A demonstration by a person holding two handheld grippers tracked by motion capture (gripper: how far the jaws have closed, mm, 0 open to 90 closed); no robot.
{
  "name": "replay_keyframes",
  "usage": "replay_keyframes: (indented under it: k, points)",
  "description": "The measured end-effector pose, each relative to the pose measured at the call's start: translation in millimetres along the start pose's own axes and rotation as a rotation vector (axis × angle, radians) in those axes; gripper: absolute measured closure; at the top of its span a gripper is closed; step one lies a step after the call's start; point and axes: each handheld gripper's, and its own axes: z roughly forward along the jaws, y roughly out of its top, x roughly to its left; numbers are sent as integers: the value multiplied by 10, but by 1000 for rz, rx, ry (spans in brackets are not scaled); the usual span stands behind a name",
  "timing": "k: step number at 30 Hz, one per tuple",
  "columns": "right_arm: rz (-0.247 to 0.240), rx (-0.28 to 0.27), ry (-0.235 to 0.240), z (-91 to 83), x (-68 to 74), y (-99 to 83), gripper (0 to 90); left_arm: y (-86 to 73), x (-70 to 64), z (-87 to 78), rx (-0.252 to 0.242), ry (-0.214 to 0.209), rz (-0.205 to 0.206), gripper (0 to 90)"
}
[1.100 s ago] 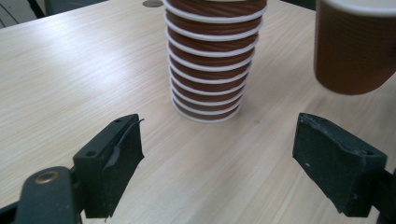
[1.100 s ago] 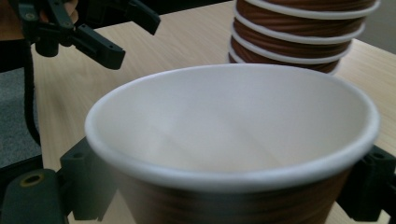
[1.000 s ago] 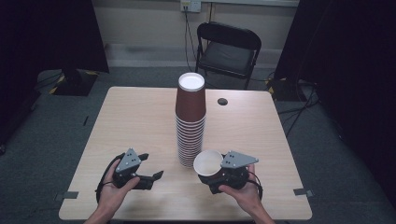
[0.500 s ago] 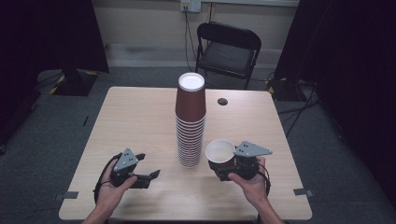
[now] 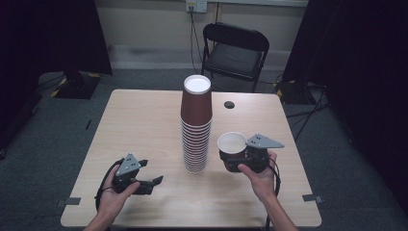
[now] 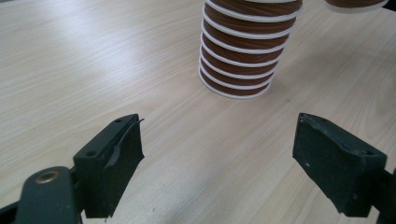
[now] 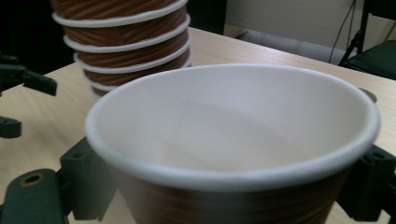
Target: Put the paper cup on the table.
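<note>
The right gripper (image 5: 234,161) holds one brown paper cup (image 5: 232,144) between its jaws, mouth up, just beside the tall cup stack (image 5: 196,125) on the table (image 5: 144,120) — not touching it. The left gripper (image 5: 153,183) rests near the front edge, jaws wide apart — nothing between them.

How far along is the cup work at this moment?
One paper cup is off the stack, clamped upright in the right tongs beside the tall cup stack; no loose cup stands on the table yet. The left tongs are open and empty near the stack's base. Setting this cup down and the rest of the stack seem to remain.
</note>
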Motion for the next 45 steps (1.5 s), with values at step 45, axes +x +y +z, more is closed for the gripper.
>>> replay_keyframes:
  k: [45]
  points:
    - [173, 25, -177, 992, -694, 0, 100, -23, 6, 65, 31, 6, -37, 163]
